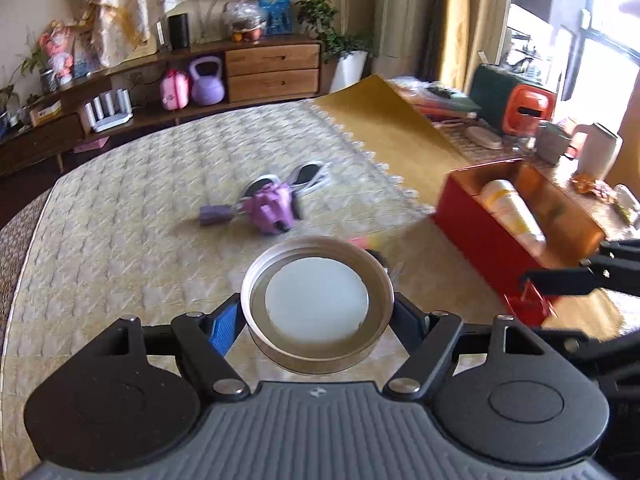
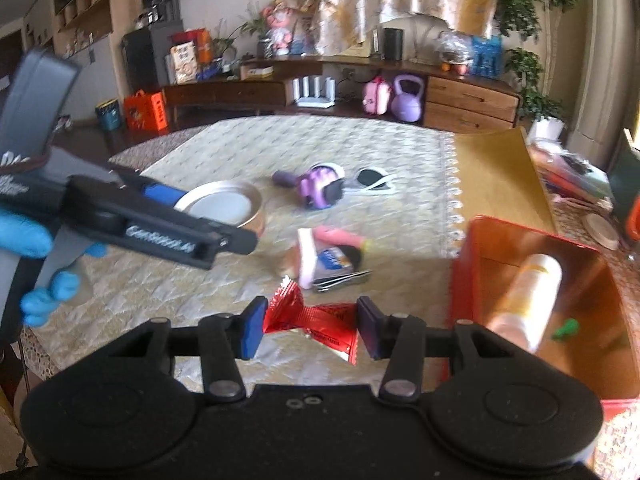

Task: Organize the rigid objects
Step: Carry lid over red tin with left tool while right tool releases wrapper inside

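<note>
My left gripper is shut on a round metal lid with a white liner and holds it above the table; it also shows in the right wrist view. My right gripper is shut on a red foil packet, left of the red box. The red box holds a white and yellow tube lying inside. My right gripper's tips show by the box's near corner in the left wrist view.
A purple toy with goggles lies mid-table on the quilted cloth. A pile of small items, pink and blue, lies in front of my right gripper. Clutter and a white jug stand at the right. A cabinet is behind.
</note>
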Tool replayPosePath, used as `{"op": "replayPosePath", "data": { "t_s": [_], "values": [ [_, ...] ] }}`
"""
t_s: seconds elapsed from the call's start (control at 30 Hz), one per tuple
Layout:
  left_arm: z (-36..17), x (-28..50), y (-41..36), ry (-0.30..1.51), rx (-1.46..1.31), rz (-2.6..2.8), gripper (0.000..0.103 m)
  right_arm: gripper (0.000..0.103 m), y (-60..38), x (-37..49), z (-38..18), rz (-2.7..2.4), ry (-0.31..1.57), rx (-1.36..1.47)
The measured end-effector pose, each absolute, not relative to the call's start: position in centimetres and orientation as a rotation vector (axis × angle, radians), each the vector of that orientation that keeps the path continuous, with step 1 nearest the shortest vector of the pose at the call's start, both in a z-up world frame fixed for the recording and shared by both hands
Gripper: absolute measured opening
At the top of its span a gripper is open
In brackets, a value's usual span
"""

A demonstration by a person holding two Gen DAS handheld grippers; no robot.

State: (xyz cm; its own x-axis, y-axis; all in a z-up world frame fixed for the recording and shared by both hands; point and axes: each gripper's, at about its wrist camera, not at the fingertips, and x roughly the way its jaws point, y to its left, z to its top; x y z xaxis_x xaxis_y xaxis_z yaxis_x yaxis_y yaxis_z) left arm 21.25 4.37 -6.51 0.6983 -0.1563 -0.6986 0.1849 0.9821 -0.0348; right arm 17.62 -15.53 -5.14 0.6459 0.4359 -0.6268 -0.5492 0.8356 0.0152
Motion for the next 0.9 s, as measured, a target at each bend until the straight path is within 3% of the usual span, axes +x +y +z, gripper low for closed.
{"op": "replayPosePath", "data": {
  "t_s": [0.53, 0.9],
  "values": [
    [-2.9, 20.0, -6.6, 0.731, 0.116, -0.367, 0.077, 0.047, -25.9, 17.7, -2.6, 0.406, 0.612, -0.131],
    [-2.6, 24.4, -13.9, 0.731, 0.14, -0.418, 0.077, 0.048, -31.5, 20.2, -4.1, 0.314, 0.647, -0.108]
  ]
}}
